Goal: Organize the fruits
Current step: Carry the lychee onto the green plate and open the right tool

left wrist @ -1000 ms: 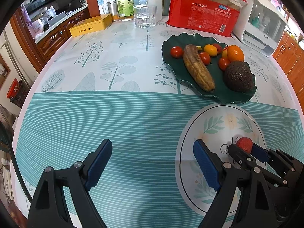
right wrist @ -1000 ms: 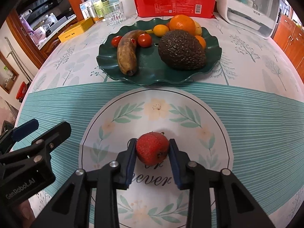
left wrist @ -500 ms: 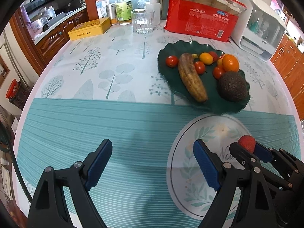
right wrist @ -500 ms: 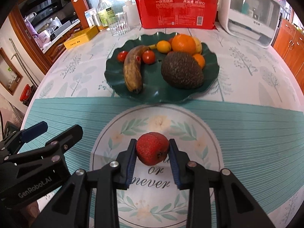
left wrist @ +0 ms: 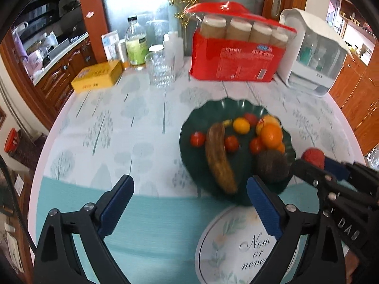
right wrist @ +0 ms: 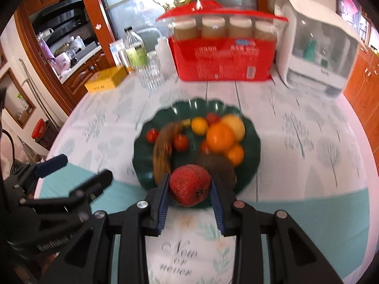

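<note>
Above plate's (right wrist: 248, 165) near rim: right hand-held gripper (right wrist: 190, 190) pinching red fruit (right wrist: 189, 184), off worktop (right wrist: 308, 142). Left hand-held gripper (left wrist: 189, 203) spread, empty. Risk: plate crowded; fruit released onto avocado (left wrist: 272, 165) may roll off.
</note>
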